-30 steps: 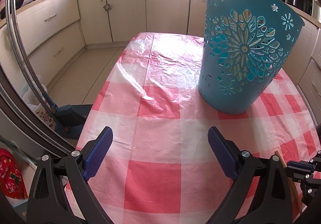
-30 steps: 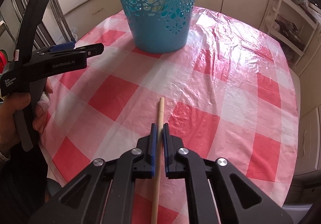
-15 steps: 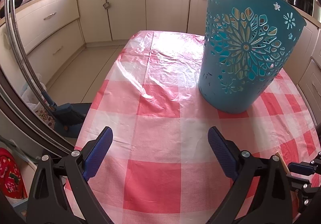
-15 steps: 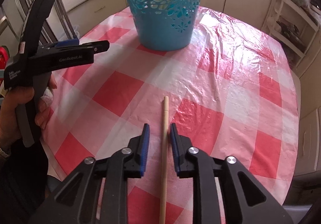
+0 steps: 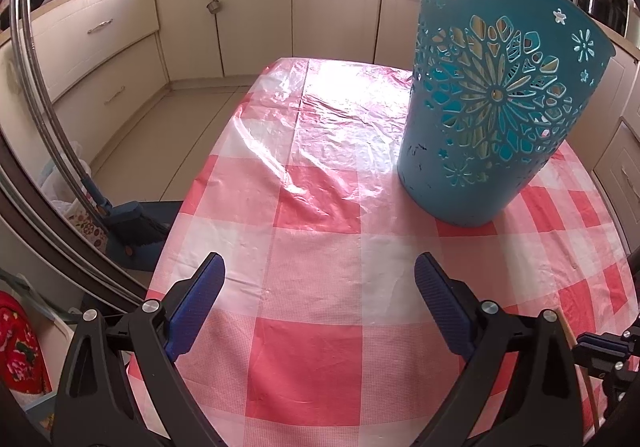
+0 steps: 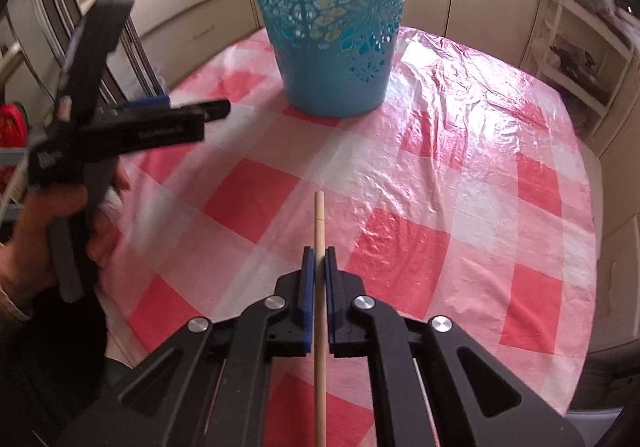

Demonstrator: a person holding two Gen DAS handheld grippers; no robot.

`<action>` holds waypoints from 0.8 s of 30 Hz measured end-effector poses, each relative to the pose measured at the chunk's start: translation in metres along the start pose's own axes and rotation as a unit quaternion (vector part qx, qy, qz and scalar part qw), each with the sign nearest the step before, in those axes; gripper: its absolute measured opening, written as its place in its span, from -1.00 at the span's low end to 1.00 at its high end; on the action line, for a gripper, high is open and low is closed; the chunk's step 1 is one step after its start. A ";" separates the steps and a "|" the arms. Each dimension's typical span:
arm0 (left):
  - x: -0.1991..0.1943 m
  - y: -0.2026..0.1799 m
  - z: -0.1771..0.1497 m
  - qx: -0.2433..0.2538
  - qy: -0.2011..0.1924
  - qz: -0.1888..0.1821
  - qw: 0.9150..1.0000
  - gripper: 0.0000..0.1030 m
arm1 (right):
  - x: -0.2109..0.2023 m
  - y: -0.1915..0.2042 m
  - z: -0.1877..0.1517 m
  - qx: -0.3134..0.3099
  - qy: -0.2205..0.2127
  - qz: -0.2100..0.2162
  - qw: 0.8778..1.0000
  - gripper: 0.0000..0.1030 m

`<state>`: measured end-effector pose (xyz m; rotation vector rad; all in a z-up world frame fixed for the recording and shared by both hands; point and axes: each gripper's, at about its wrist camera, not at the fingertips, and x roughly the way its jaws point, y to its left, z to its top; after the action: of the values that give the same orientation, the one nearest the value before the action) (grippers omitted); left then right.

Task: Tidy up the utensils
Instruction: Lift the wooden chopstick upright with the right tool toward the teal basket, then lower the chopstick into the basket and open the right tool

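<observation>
We grip one chopstick [image 6: 319,231] in our right tongs [image 6: 319,253], not yet in the basket [image 6: 332,31]; our left tongs [image 5: 320,279] gape wide, holding nothing

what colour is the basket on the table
Teal-blue basket with cut-out flower patterns, clearest in the right wrist view.

Cream cabinets [image 5: 256,7], tiled floor [image 5: 160,139] — sunlit checked tablecloth [image 5: 320,287]
</observation>
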<state>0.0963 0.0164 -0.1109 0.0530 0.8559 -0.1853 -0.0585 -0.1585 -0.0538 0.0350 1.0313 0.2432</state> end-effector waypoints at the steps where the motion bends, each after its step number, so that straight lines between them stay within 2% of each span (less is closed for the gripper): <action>1: 0.000 0.000 0.000 0.000 0.000 0.000 1.000 0.78 | -0.004 -0.004 0.003 0.017 -0.007 0.013 1.000 -0.89; 3: 0.001 0.000 0.000 0.001 0.001 0.000 1.000 0.78 | -0.006 -0.009 0.008 0.035 -0.011 0.037 0.999 -0.89; 6: 0.001 0.001 0.000 -0.001 0.002 -0.002 1.000 0.78 | -0.017 -0.022 0.016 0.083 -0.033 0.103 0.991 -0.89; 8: 0.001 0.000 0.000 -0.002 0.002 -0.002 1.000 0.78 | -0.031 -0.029 0.027 0.112 -0.063 0.136 0.982 -0.89; 12: 0.002 0.000 0.000 0.000 0.004 -0.003 1.000 0.78 | -0.069 -0.034 0.061 0.129 -0.140 0.169 0.967 -0.89; 16: 0.002 0.000 0.000 0.000 0.005 -0.003 1.000 0.78 | -0.105 -0.028 0.105 0.127 -0.227 0.172 0.950 -0.89; 18: 0.002 0.001 0.000 0.000 0.004 -0.003 1.000 0.78 | -0.117 -0.024 0.130 0.126 -0.271 0.159 0.941 -0.89; 22: 0.002 0.000 0.000 0.001 0.004 -0.005 1.000 0.78 | -0.128 -0.022 0.169 0.139 -0.346 0.139 0.917 -0.88; 24: 0.001 0.001 0.000 0.000 0.003 -0.007 1.000 0.78 | -0.130 -0.023 0.178 0.143 -0.374 0.128 0.907 -0.88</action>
<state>0.0973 0.0170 -0.1121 0.0484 0.8622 -0.1983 0.0337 -0.1935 0.1440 0.4982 0.2811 0.2828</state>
